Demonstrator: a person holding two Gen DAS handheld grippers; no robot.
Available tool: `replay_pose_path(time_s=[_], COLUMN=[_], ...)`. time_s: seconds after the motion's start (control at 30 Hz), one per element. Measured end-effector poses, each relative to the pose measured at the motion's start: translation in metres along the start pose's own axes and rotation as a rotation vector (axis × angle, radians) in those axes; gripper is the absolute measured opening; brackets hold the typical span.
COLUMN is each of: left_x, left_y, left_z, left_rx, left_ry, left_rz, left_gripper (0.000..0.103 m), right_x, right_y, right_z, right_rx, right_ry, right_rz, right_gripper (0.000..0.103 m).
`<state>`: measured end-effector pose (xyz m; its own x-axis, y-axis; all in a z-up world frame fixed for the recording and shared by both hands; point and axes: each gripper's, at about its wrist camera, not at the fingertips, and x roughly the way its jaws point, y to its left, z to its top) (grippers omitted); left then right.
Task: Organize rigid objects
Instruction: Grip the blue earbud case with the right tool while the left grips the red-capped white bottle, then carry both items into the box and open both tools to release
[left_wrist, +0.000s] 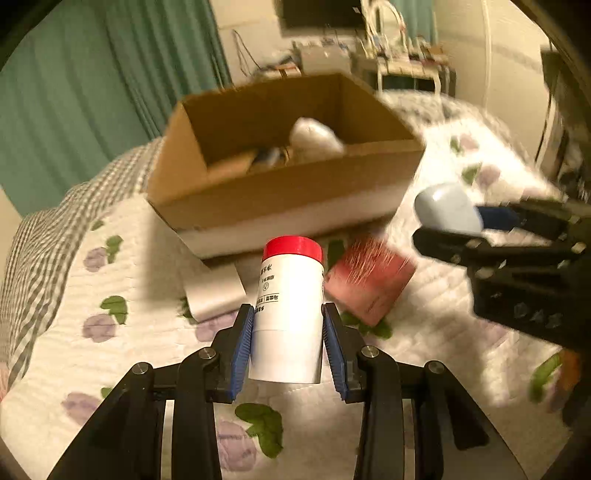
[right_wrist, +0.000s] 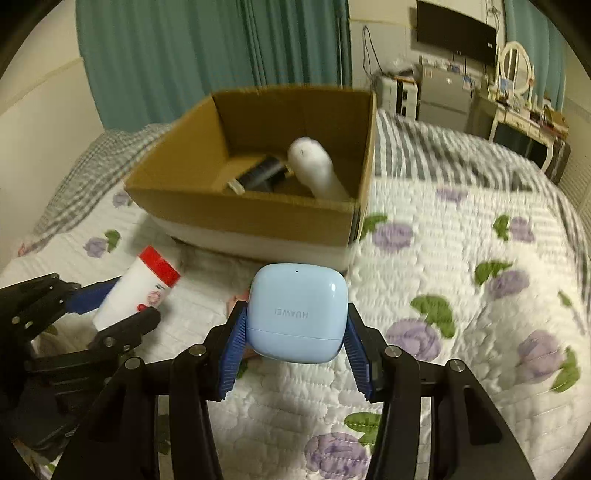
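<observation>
The left gripper (left_wrist: 288, 347) is pinching the red-capped bottle (left_wrist: 290, 306) low; the right gripper (right_wrist: 295, 334) is squeezing the rounded earbud case (right_wrist: 297, 314), risking slips before the cardboard box (right_wrist: 258, 218) ahead.

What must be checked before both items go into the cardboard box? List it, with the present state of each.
1. Left tool shut on the red-capped bottle, pads on both sides: ok.
2. Right tool shut on the blue earbuds case, held at its lower corners: ok, though the hold looks shallow.
3. Cardboard box open at the top, straight ahead of both tools: ok.
4. Free room inside beside the white object and the dark item: ok; the near part of the floor is hidden.
5. Tools apart from each other: ok, but close side by side, so lower one at a time.
6. Red packet left on the bedspread: not ok, not yet boxed.
</observation>
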<state>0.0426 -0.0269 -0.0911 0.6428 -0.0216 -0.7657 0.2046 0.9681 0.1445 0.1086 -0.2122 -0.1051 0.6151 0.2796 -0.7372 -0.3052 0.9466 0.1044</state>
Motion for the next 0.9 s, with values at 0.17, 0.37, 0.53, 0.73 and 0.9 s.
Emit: replay_pose_path(time_s=[0.17,0.37,0.53,0.73,0.9], left_x=[-0.029,-0.039,-0.024,0.042,0.092], left_y=[0.005,0.017,0.032,0.038,0.04], left_z=[0.041,0.11,0.151,0.158,0.136], left_rx=[-0.035,-0.066,-0.071,-0.085,-0.073], left_ry=[-0.094,-0.2,-0.256,-0.205,-0.087], left_rz=[-0.012,-0.02,0.011,-0.014,-0.03], left_gripper=[0.037,0.037,0.037,0.037,0.037], right_x=[-0.033,-0.06,-0.058,-0.017,0.032], right_y=[-0.007,-0.016,-0.009,-0.008,-0.019], right_z=[0.027,0.087,0.135,0.152,0.138], right_rx=[-0.005,-0.037,-0.064,-0.038,-0.023], right_ry=[-0.083,-0.179,-0.246,-0.243,-0.141], right_rz=[-0.004,-0.025,-0.027,-0.011,-0.013], right_gripper=[0.05,0.05,0.05,0.05,0.05])
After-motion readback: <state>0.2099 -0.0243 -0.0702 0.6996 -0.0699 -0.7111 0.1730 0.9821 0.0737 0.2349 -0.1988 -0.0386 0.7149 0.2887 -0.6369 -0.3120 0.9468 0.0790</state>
